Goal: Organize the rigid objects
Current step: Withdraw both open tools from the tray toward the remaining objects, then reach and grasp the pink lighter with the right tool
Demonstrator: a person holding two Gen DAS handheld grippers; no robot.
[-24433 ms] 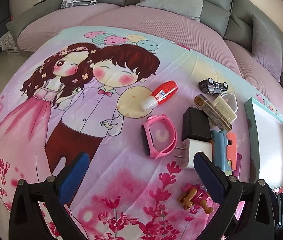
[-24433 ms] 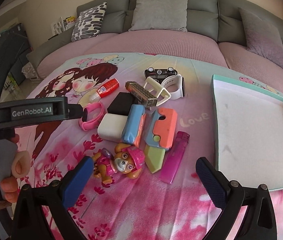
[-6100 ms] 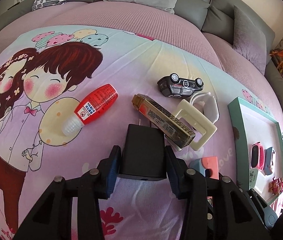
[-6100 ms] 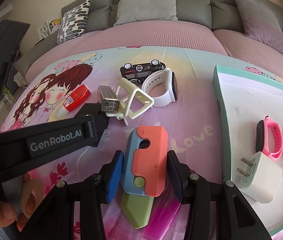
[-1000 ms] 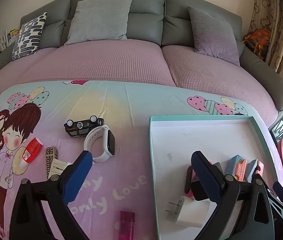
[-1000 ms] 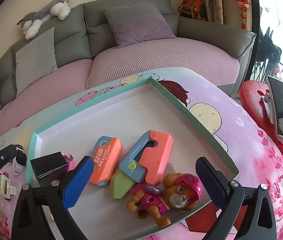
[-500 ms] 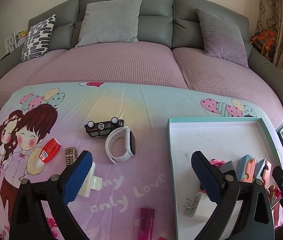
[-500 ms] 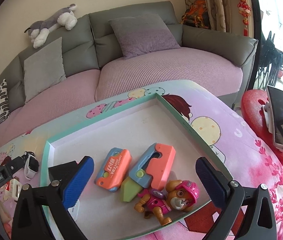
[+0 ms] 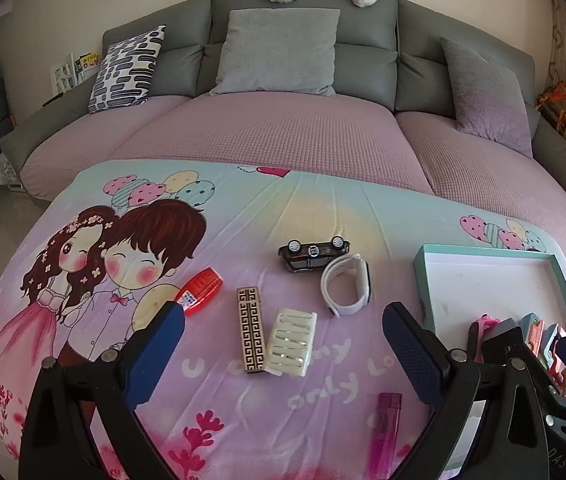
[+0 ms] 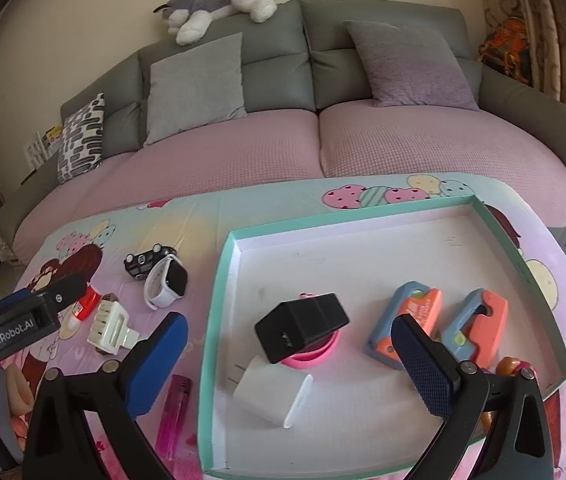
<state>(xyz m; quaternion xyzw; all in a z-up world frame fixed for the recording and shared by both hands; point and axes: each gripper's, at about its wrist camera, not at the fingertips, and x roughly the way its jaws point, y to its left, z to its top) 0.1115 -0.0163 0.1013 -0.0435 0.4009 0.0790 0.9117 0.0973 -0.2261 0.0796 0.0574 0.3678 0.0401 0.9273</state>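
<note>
both tongs (image 9: 283, 344) (image 10: 289, 354) gape empty above the table

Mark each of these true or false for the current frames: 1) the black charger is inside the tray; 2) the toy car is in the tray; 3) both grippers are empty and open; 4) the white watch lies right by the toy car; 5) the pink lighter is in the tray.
1) True: the black charger sits in the tray, resting on a pink band.
2) False: the toy car is on the printed cloth, outside the tray.
3) True: the left gripper and right gripper are both open, holding nothing.
4) True: the white watch lies right by the car.
5) False: the pink lighter lies on the cloth beside the tray.
</note>
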